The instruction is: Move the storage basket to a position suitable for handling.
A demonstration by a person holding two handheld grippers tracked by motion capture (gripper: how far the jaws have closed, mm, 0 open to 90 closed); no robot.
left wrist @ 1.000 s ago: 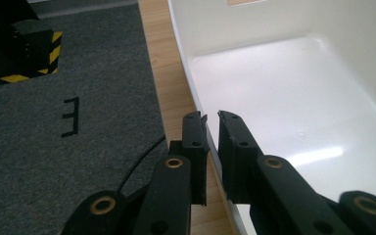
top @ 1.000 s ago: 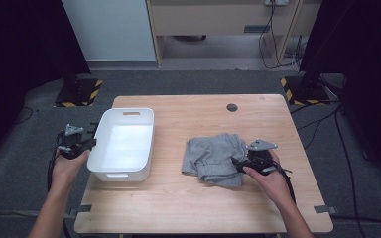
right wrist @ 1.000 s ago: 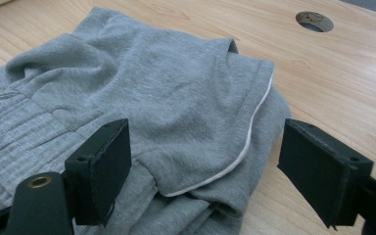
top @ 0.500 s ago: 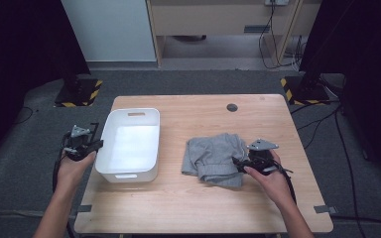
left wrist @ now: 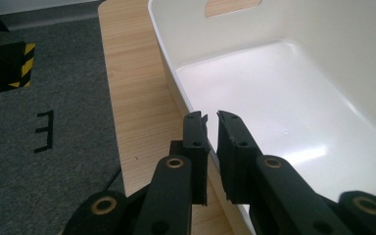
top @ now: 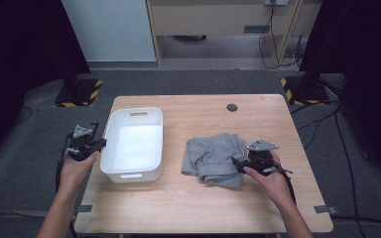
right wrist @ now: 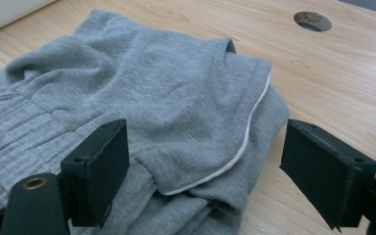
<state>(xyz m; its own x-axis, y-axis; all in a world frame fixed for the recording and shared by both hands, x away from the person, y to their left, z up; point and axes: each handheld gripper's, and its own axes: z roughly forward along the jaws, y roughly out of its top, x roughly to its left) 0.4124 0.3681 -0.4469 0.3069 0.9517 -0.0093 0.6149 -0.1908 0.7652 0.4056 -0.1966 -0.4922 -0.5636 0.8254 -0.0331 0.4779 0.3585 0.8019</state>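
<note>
Nearest, both forearms come in from the table's (top: 198,208) near edge. Right gripper (right wrist: 203,171) sits at the grey garment's (top: 213,158) right edge w/ jaws wide apart, straddling the folded cloth (pads not pressing it). Left gripper (left wrist: 212,120) has its jaws nearly together, pinching the left rim of the white bin (top: 110,144). Garment lies crumpled mid-table, just right of the bin. Farther back, a round cable hole (top: 232,107) in the tabletop.

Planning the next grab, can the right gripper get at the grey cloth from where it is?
Probably yes: the right gripper stands open right at the edge of the cloth, with nothing between them.
</note>
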